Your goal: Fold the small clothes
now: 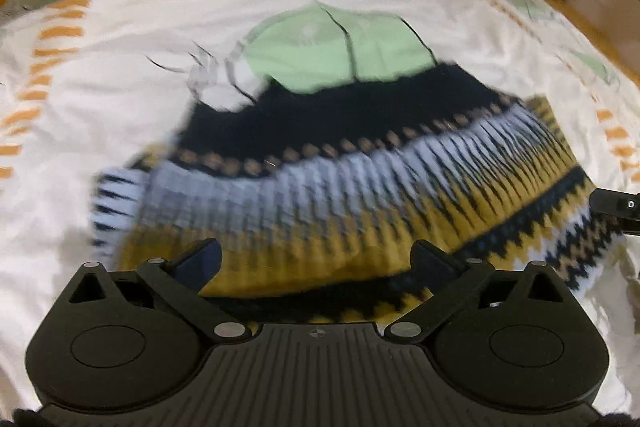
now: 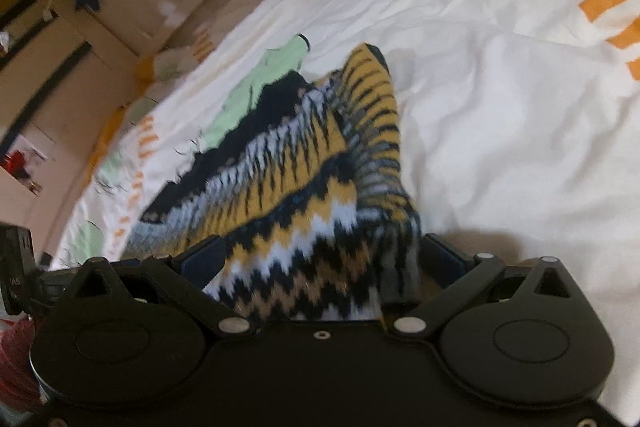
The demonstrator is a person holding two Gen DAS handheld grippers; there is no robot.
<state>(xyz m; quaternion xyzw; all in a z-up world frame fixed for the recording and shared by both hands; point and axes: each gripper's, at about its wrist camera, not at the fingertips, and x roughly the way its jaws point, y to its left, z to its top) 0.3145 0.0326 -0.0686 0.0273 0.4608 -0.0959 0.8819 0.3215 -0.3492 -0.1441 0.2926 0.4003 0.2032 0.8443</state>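
On the bedsheet (image 1: 120, 39), both spread tongs, left gripper (image 1: 316, 263) and right gripper (image 2: 322, 263), apparently straddle the sweater (image 1: 340, 167) edge.

knit sweater (image 1: 360, 183) spread across the bed, banded in black, pale blue and mustard yellow with zigzag stripes in white and tan near one end. seen from the right wrist, the sweater (image 2: 304, 187) is bunched and folded over itself, one ridge standing up, edges blurred.
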